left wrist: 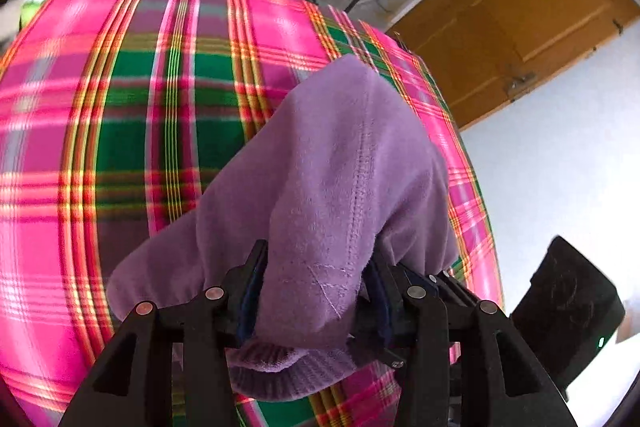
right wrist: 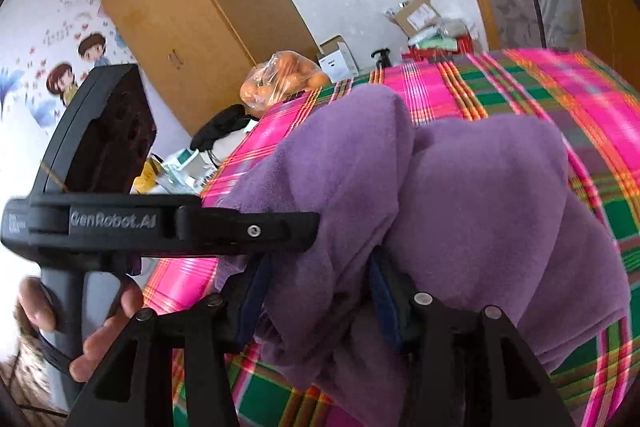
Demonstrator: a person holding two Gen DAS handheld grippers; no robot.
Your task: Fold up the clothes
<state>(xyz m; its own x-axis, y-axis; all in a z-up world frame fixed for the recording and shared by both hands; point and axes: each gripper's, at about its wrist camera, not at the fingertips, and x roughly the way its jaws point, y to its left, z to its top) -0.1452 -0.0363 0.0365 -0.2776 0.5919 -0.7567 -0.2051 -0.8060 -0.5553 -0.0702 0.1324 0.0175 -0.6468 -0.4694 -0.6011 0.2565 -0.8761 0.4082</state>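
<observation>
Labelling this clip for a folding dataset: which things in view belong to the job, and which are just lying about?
Job:
- purple garment
- left tool
- right tool
- plaid cloth beneath

Lying about:
- bag of oranges
- cardboard boxes
- wardrobe
- white box

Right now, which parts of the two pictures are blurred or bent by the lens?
Left wrist view: the pink and green plaid cloth bulges and smears, while the purple fleece garment stays sharp. Right wrist view: plaid streaks at right, and the brown wooden wardrobe curves.
</observation>
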